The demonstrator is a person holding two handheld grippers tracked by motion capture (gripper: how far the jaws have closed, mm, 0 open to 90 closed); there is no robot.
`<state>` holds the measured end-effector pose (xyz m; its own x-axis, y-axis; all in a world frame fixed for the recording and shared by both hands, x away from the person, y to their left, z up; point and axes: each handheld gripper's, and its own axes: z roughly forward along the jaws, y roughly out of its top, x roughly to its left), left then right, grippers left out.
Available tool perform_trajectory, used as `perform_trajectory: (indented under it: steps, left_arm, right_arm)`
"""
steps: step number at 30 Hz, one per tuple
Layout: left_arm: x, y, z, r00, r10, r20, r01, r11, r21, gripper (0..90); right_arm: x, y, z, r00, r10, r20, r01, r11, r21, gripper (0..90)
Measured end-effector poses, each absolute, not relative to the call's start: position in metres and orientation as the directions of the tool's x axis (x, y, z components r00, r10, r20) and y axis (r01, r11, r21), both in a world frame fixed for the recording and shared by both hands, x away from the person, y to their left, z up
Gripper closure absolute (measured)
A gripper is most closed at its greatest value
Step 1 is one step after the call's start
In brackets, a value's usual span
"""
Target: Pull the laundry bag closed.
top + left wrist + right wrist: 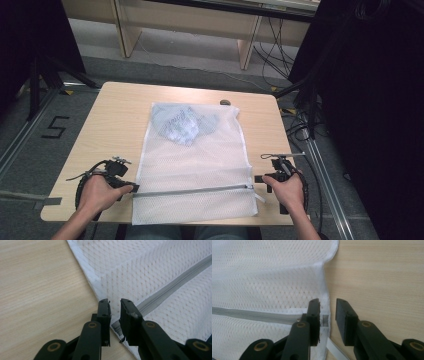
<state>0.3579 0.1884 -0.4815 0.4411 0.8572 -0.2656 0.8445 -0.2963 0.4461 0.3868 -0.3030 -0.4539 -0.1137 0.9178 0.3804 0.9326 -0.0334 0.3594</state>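
A white mesh laundry bag point(200, 160) lies flat on the wooden table point(115, 120), with a bluish garment point(182, 124) bunched inside its far end. A grey zipper point(192, 190) runs across the near end. My left gripper point(131, 187) sits at the zipper's left end. In the left gripper view its jaws point(115, 302) stand a narrow gap apart over the bag's edge, beside the zipper point(170, 287). My right gripper point(262, 183) is at the zipper's right end, open point(328, 302), one jaw over the bag's seam and zipper point(249, 314), the other over bare wood.
A small dark object point(225, 102) rests at the table's far edge. A white strip point(337, 350) trails from the bag's right corner. Bare wood flanks the bag on both sides. Stand legs and cables point(300, 125) crowd the floor at right.
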Motion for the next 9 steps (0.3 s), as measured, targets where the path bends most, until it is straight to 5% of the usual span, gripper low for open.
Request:
perform_trajectory:
  steps: [1,9]
  left_arm:
    - [0.3575,0.1897,-0.4807,0.431,0.859,-0.276,0.846,-0.278,0.455,76.6]
    - [0.3594,0.1974,-0.4781,0.404,0.872,-0.277,0.843,-0.237,0.483,69.6]
  right_arm:
    - [0.3879,-0.3073,-0.4548,-0.169,0.924,0.343,0.925,0.028,0.379,74.0]
    - [0.3845,-0.3033,-0.4553,-0.103,0.92,0.378,0.929,-0.046,0.367,72.6]
